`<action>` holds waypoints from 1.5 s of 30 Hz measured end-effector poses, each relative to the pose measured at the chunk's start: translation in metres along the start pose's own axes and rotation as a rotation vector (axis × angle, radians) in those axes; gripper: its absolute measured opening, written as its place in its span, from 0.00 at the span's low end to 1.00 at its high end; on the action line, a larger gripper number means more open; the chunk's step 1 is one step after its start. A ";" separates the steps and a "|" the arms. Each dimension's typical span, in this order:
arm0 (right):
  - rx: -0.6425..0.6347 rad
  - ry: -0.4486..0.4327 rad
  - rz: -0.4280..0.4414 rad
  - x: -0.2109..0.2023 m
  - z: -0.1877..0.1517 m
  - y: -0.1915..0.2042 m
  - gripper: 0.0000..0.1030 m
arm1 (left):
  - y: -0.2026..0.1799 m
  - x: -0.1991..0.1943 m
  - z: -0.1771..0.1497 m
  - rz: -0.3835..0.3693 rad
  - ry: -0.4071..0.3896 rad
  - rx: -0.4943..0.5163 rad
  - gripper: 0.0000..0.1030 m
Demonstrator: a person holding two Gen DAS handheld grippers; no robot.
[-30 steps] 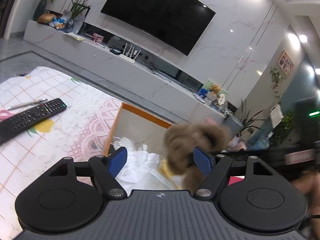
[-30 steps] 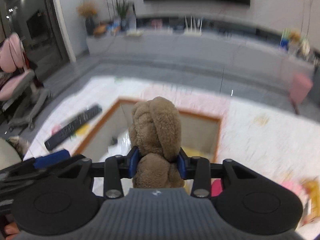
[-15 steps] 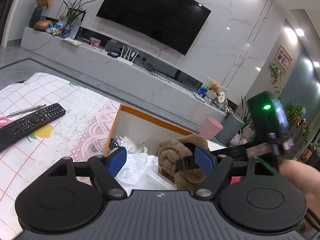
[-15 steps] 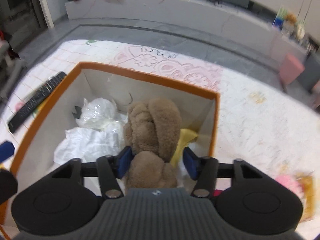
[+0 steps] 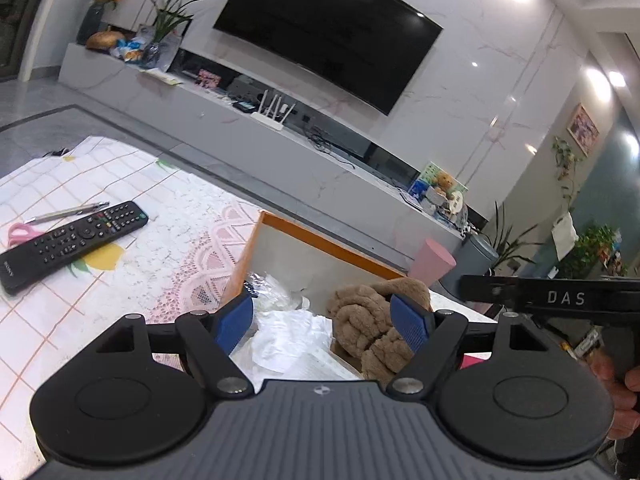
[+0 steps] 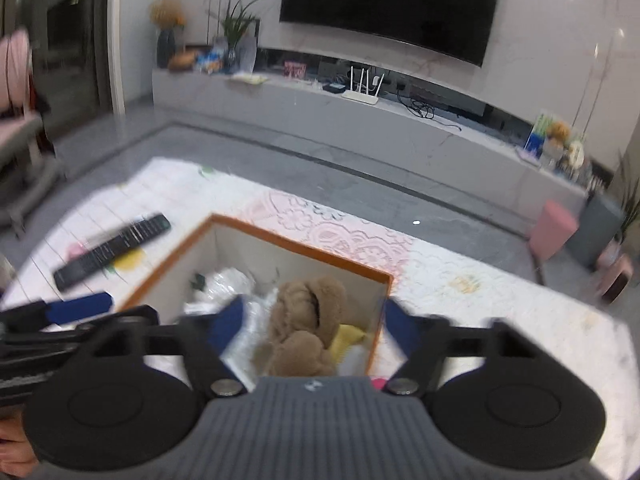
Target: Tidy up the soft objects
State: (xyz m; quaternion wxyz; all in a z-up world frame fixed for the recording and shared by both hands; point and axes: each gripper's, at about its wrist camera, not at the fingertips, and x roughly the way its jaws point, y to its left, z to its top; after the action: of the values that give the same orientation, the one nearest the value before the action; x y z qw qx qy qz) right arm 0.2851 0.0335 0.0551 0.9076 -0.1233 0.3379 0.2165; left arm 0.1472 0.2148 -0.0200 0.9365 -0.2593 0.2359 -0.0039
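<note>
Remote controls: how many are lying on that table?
1. The remote lies on the tablecloth, left of the orange-rimmed box, with a pen just beyond it. Another could be hidden behind the grippers.

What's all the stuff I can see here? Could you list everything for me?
Box: one, orange-rimmed, on the table.
Plush toy: one, brown, inside the box.
Plastic wrap: crumpled, white, in the box beside the toy.
Yellow item: one, in the box, partly hidden.
Remote: one, black, on the tablecloth.
Pen: one, silver, behind the remote.
Tablecloth: one, white and pink.
Television: one, black, on the wall.
Left claw: open, empty.
Right claw: open, above the toy, apart from it.
</note>
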 end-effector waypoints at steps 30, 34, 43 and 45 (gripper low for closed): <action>-0.049 0.317 -0.038 0.117 0.011 -0.014 0.04 | 0.004 0.008 0.001 0.082 0.032 -0.002 0.89; -0.015 0.220 -0.021 0.072 0.015 -0.023 0.04 | -0.002 0.008 -0.001 0.094 0.030 0.022 0.89; 0.032 0.058 0.014 -0.031 -0.005 -0.051 0.15 | -0.032 -0.003 -0.004 0.122 -0.020 0.131 0.89; 0.031 0.038 -0.008 -0.052 -0.014 -0.061 0.22 | -0.042 -0.008 -0.004 0.120 -0.041 0.161 0.89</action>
State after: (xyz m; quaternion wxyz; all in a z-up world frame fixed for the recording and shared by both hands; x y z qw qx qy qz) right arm 0.2714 -0.0417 0.0838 0.9037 -0.1146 0.3578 0.2052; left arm 0.1431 0.1771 0.0010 0.9575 -0.1688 0.2307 0.0385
